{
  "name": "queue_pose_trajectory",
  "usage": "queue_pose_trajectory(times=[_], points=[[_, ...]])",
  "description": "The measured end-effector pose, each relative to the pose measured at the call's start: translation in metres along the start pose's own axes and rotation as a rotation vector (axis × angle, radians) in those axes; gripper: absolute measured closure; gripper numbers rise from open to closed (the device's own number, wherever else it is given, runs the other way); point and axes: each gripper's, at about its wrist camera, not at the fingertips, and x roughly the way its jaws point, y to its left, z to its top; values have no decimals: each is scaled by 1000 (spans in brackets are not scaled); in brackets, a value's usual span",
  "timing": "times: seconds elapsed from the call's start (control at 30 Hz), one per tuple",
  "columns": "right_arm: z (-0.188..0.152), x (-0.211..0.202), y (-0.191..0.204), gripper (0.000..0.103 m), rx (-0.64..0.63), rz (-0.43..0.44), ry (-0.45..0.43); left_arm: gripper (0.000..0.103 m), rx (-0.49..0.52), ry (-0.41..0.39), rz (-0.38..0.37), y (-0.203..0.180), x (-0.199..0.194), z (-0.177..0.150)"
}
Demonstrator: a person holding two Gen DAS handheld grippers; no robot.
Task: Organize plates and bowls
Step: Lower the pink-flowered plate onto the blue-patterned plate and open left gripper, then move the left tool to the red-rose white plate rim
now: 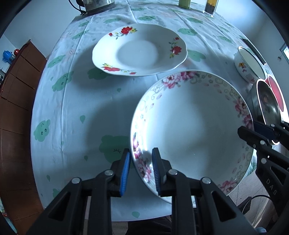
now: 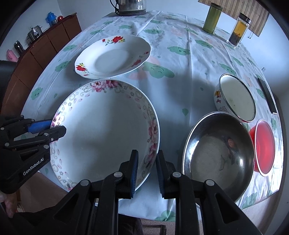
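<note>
Fingers (image 1: 127, 171) of the left gripper (image 1: 140, 171) sit narrow, clamped on the near-left rim of the pink-flowered plate (image 1: 191, 130), one blue pad outside, one inside. Over on the other side, the right gripper (image 2: 147, 171) does the same job: its fingers (image 2: 134, 171) pinch the plate's opposite rim, so both hands hold this one dish between them, at the front edge of the counter (image 1: 75, 108); whether it is lifted clear of the cloth, I cannot tell.

Count the plates: two. The held one, and just behind it a red-flowered plate (image 1: 139, 52) resting on the cloud-print cloth, their rims near each other.

Bowls now: three, all grouped to the right. A steel bowl (image 2: 218, 157) sits nearest, just beside the held plate; behind it a white enamel bowl (image 2: 236, 97) with a cartoon print; a red bowl (image 2: 263, 146) sits at the far right edge.

At the back of the counter stand a kettle (image 2: 130, 5), one green canister (image 2: 212, 18) and one clear jar (image 2: 239, 29).
</note>
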Motion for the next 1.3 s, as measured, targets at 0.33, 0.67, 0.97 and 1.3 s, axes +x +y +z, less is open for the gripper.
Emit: queue_pose_trajectory(times=[0.33,0.67,0.97,1.3], points=[[1,1,2,79,-21,-11,-3,81,-20,3,-10,3,1,1],[3,7,17,78,-145,-88,15,76,-25,7,-2,3,2,0],[7,6,0,77,-18,24,3,75,-42,10,1,4,2,-1],[9,7,-3,75,39,97,-10,49,-56,5,5,8,1,1]])
